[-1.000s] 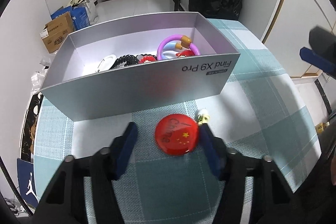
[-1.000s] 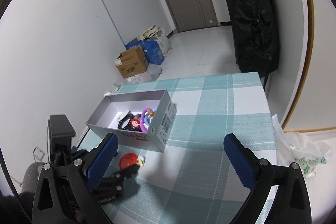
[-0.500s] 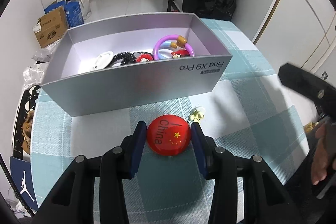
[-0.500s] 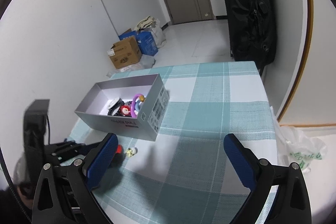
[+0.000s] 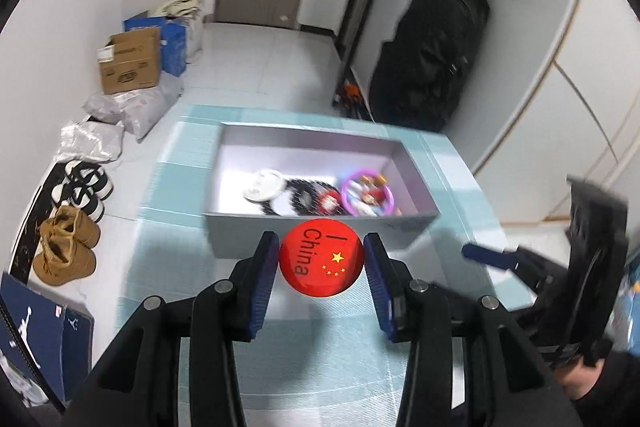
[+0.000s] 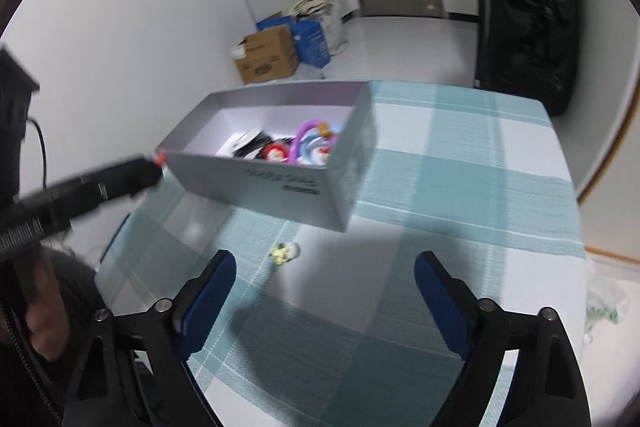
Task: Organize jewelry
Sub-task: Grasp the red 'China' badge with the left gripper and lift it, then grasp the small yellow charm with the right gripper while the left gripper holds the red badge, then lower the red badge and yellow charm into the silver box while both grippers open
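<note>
While the left tool (image 5: 321, 264) clenched the red badge (image 5: 321, 263) between its blue pads, lifted clear of the checked tabletop (image 5: 344, 339), the right tool (image 6: 324, 291) had just been narrowing, released, with nothing between its pads. Just ahead of it lay a small pale charm (image 6: 286, 252). Beyond stood the grey box (image 6: 280, 183), holding a purple ring (image 6: 306, 135) and beads.

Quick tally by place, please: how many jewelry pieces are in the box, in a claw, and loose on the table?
In the box: 4 (white piece, black bracelet, red charm, purple ring)
In the left claw: 1 (red badge)
Loose on the table: 1 (small charm)
Total: 6
</note>
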`<state>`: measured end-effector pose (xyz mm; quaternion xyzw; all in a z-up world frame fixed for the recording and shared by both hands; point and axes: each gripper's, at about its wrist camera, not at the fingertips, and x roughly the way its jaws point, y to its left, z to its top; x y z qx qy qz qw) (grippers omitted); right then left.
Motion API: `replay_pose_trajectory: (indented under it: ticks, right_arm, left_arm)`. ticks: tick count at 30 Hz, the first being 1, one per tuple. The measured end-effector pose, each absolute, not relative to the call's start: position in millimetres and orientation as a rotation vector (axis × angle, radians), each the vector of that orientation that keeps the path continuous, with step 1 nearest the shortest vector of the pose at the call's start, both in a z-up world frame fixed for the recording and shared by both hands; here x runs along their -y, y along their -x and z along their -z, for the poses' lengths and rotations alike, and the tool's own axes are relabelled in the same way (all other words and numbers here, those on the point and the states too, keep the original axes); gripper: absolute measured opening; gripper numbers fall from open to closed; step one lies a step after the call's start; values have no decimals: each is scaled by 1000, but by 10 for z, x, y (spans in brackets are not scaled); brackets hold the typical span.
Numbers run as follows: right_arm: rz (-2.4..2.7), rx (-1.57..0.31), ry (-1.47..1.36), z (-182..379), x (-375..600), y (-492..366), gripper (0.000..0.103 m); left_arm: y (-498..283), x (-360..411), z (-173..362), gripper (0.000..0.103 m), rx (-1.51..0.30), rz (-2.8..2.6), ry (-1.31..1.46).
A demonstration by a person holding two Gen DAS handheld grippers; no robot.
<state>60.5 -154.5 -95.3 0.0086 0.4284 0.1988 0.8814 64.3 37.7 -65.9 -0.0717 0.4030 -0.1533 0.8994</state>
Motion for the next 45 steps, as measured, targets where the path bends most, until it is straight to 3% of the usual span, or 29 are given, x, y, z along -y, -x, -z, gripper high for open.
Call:
replay_pose_trajectory:
  ticks: [6,17,23,45]
  right_arm:
    - [-445,-922,65,1081,1277,-663,60]
    - [-415,-913,201,1218,1007,-694,44]
    - [-412,-897,254,1229,928,-648,18]
    - [-443,-872,122,1056,1125,-659,17]
  left_arm:
    - [-694,-523,650,38,-819,296,194]
    - [-734,-627,610,38,-807,310,206]
    - [-762,-707,606,38,-812,301,256]
    - [-778,-635,573,38,-807,294,241]
